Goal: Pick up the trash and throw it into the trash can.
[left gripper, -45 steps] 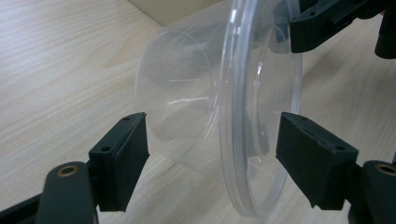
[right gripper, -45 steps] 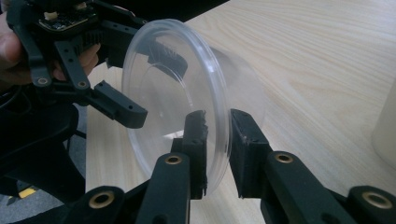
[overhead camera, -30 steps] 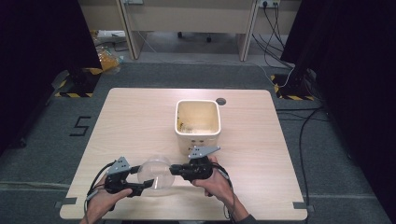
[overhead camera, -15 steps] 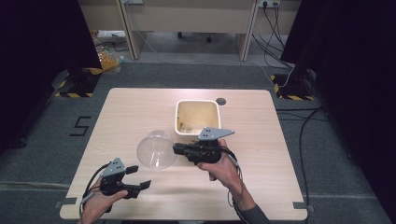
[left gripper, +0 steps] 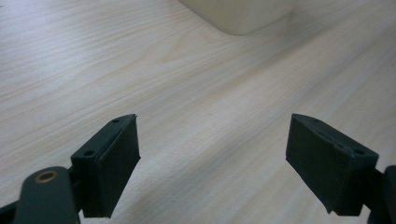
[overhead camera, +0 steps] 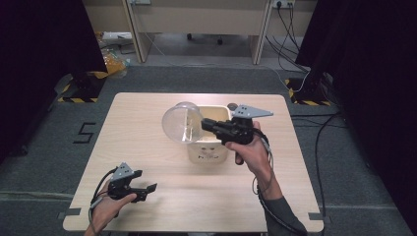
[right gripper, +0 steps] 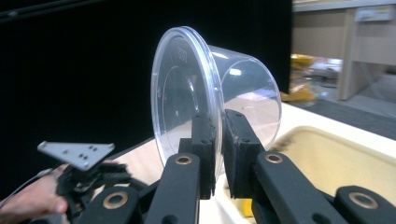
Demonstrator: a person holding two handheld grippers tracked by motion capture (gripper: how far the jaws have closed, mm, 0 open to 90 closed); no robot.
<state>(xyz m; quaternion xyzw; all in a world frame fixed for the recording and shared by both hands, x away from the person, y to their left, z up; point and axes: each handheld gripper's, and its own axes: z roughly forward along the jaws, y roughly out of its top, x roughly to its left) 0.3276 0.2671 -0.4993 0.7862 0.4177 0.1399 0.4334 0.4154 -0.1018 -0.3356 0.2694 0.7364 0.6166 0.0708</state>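
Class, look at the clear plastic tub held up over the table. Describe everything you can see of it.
The clear plastic tub is round, see-through and looks empty, with a flat base, a tapering wall and a rolled rim. It is tipped on its side in the air, above the left edge of the cream bin. The right hand-held gripper pinches its rim, one jaw inside and one outside. Nothing else touches it.
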